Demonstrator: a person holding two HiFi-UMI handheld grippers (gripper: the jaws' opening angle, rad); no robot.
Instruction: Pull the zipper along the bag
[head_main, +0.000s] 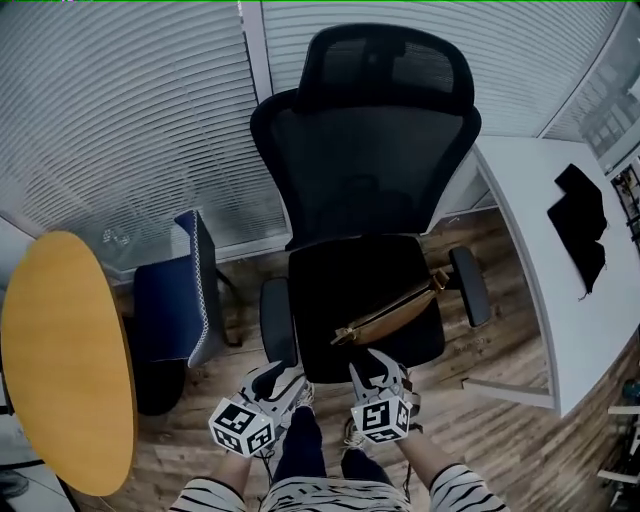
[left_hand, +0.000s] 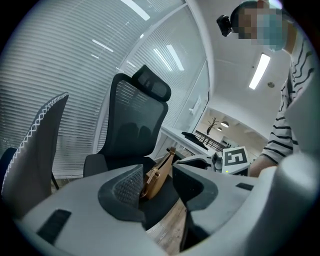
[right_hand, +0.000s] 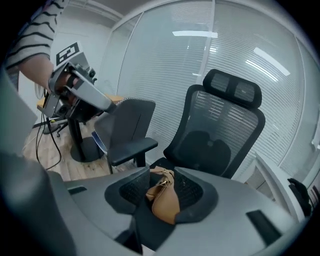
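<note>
Start at your left: the left gripper (head_main: 272, 378) hangs just off the front left corner of the chair seat (head_main: 345, 270). Its jaws are spread apart with nothing between them. Its own view shows the bag (left_hand: 156, 179) only in the gap beyond them, ahead and a little to the right.

The bag (head_main: 392, 310) is the tan one lying on the black seat. Its long axis runs on a slant, from a near end by the seat's front edge up and away to a far end by the right armrest (head_main: 470, 286). The zipper should follow that same slant, so I expect your pull to go along the diagonal, not straight ahead. I cannot make out which end holds the slider.

Further right, the right gripper (head_main: 372, 362) sits just short of the bag's near end and is the closer of the two. Its jaws are also parted and empty, and in its own view the bag (right_hand: 165, 200) lies straight ahead of them, not yet touched.
</note>
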